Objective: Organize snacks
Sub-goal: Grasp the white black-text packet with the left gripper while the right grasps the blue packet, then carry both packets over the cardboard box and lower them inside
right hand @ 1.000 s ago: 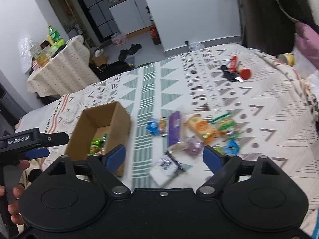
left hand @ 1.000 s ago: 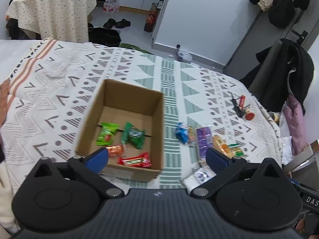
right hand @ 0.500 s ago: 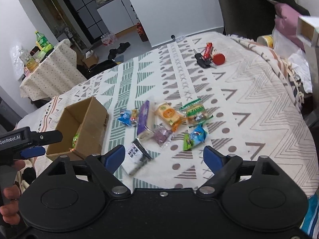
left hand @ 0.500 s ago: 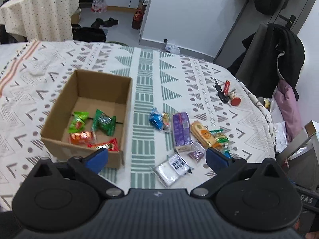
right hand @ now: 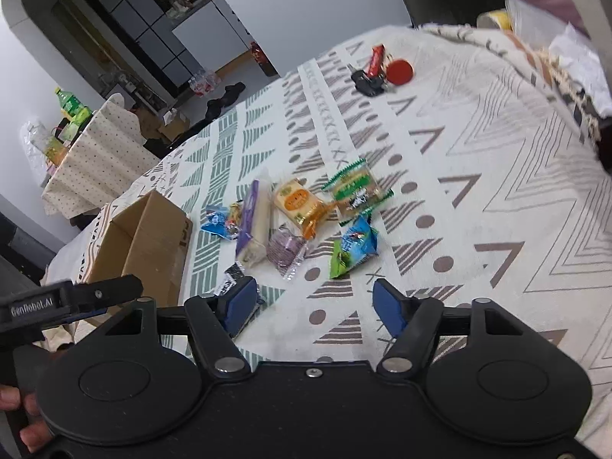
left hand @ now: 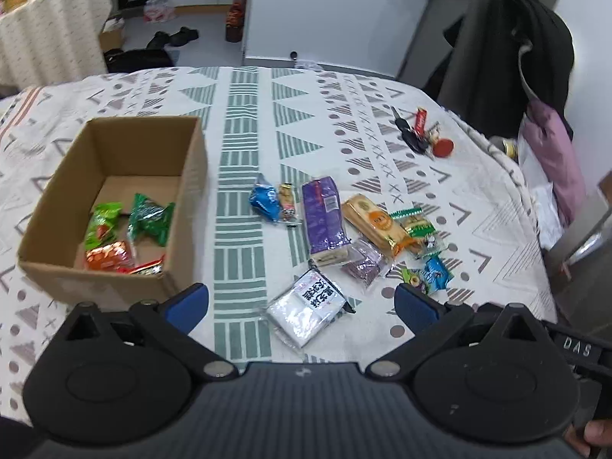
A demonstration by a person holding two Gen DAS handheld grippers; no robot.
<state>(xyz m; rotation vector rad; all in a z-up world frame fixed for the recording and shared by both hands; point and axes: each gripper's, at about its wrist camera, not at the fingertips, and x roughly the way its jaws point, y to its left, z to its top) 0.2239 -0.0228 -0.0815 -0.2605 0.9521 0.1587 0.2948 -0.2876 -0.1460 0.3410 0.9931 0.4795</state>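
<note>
A brown cardboard box (left hand: 183, 176) (right hand: 149, 237) stands on the patterned cloth and holds several snack packets, green and red. To its right lies a loose cluster: a blue packet (left hand: 264, 199), a long purple pack (left hand: 323, 222) (right hand: 253, 218), an orange biscuit pack (left hand: 376, 223) (right hand: 296, 202), a green-edged packet (right hand: 357, 191), a blue-green packet (right hand: 354, 246) and a white packet (left hand: 308, 308). My left gripper (left hand: 302, 302) hovers open just above the white packet. My right gripper (right hand: 311, 302) is open, close below the blue-green packet, holding nothing.
A bunch of keys with a red tag (left hand: 419, 135) (right hand: 376, 72) lies at the far side of the cloth. Dark clothing (left hand: 535, 57) hangs at the right. A second covered table (right hand: 99, 153) stands in the room behind. The other hand-held gripper (right hand: 69, 298) shows at left.
Both grippers have swung right, off the box and toward the loose snack cluster. The right gripper's fingers have come closer together but stay open. No snack has moved.
</note>
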